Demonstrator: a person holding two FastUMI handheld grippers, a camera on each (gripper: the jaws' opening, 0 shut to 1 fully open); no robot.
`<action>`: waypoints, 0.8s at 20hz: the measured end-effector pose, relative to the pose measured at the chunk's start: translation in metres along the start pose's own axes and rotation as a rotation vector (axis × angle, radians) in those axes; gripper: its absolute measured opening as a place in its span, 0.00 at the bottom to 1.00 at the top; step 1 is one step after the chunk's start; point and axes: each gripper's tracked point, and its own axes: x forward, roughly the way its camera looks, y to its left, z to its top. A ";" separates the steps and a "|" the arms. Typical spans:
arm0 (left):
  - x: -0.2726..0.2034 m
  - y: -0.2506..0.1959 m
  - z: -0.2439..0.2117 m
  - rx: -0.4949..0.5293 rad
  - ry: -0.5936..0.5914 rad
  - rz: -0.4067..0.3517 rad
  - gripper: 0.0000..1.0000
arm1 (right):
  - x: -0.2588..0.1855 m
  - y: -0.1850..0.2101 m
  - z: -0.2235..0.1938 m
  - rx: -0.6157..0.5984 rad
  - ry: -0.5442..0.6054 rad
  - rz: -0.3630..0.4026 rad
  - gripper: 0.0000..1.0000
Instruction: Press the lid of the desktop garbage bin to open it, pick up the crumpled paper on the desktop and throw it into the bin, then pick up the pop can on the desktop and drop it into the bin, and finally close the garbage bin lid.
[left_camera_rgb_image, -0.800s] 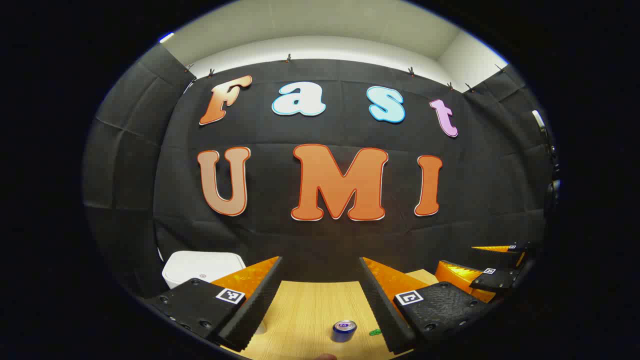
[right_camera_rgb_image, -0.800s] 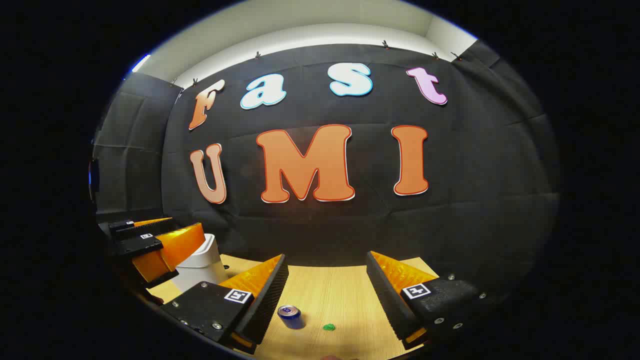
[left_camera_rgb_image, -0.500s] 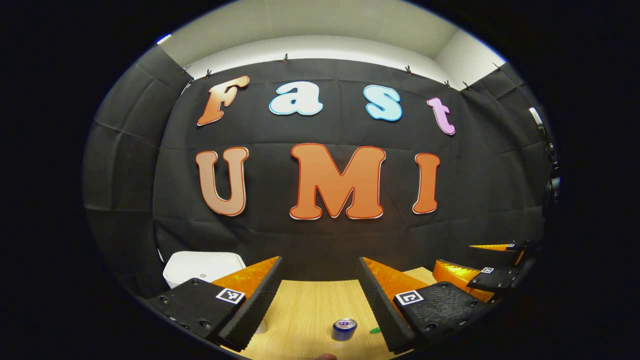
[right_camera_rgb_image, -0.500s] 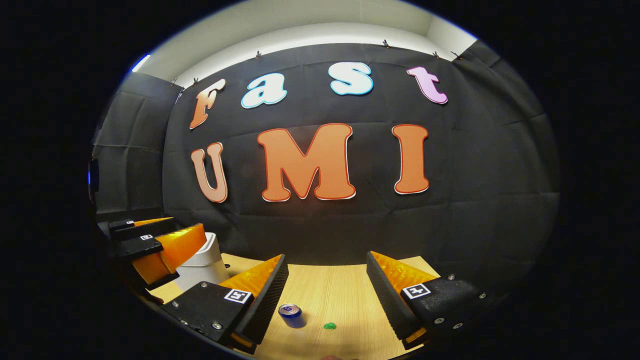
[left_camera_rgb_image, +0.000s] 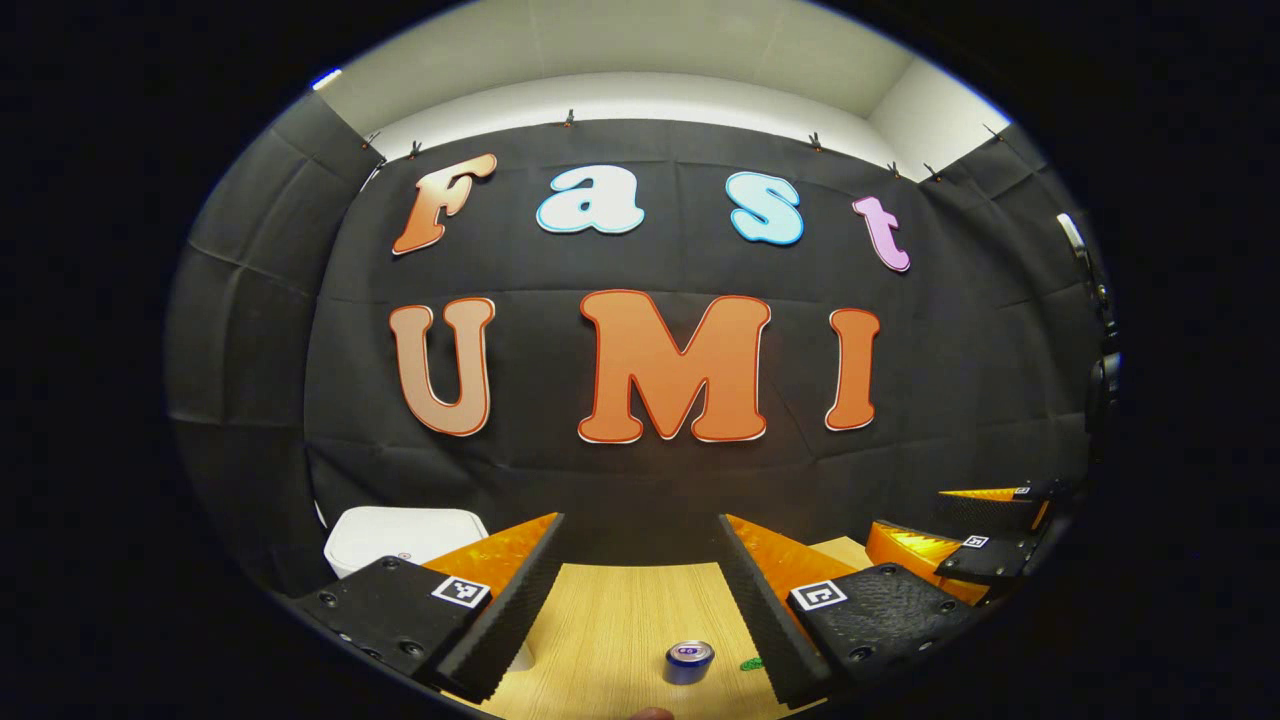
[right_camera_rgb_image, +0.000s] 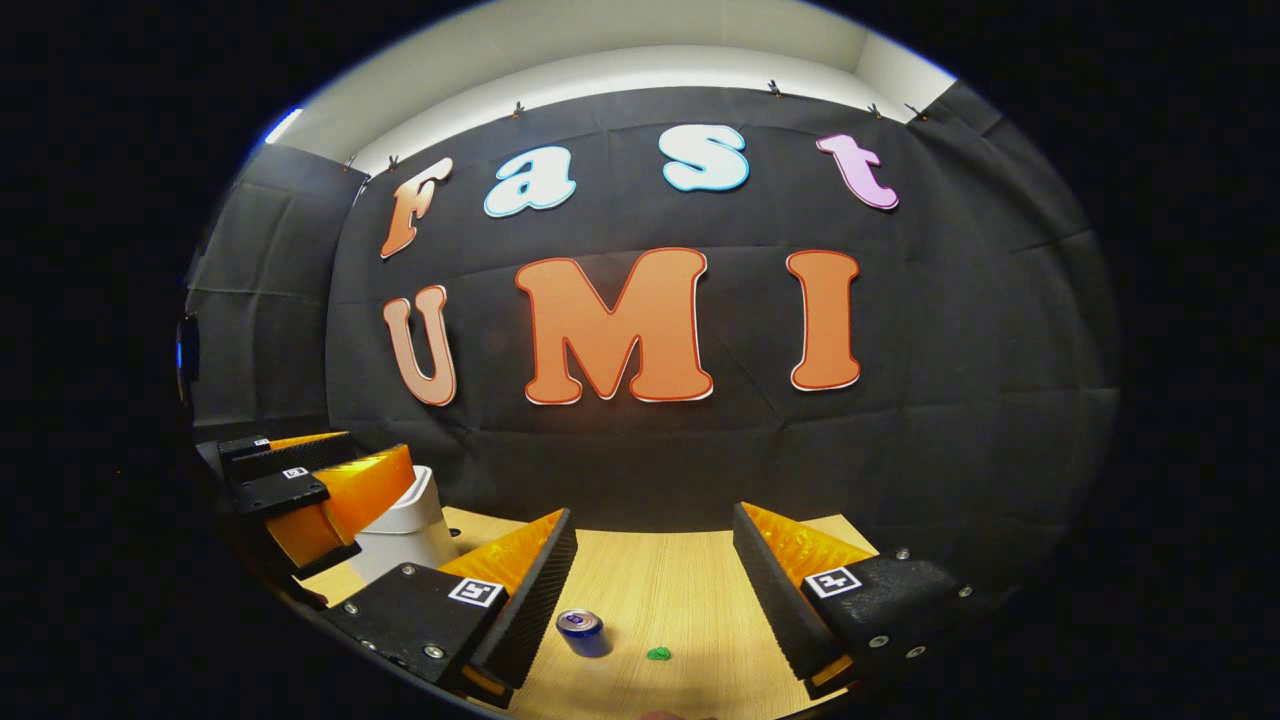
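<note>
The left tool (left_camera_rgb_image: 640, 585) hangs released above the light wooden counter (left_camera_rgb_image: 610, 620), jaws wide and holding nothing; the right tool (right_camera_rgb_image: 655, 580) is likewise spread and empty. The white plastic desktop bin (left_camera_rgb_image: 400, 535) stands toward the counter's far left corner, just left of the left tool, so that hand seems nearer for the lid press. Its lid looks down; contents hidden. Toward the near edge stand the upright blue pop can (right_camera_rgb_image: 583, 632) and, beside it, a small green crumpled paper (right_camera_rgb_image: 657, 654).

Light wooden tabletop (left_camera_rgb_image: 610, 630), black cloth wall (right_camera_rgb_image: 950, 400), white ceiling (left_camera_rgb_image: 650, 40)
</note>
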 end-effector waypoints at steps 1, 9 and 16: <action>0.000 0.000 -0.001 0.001 0.001 0.001 0.93 | 0.000 -0.001 -0.001 -0.001 0.003 -0.002 0.94; 0.004 0.001 -0.004 -0.003 0.007 -0.001 0.93 | 0.002 -0.002 -0.004 0.000 0.011 -0.008 0.94; 0.006 0.002 -0.005 -0.004 0.011 0.001 0.93 | 0.004 -0.001 -0.005 0.000 0.015 -0.008 0.94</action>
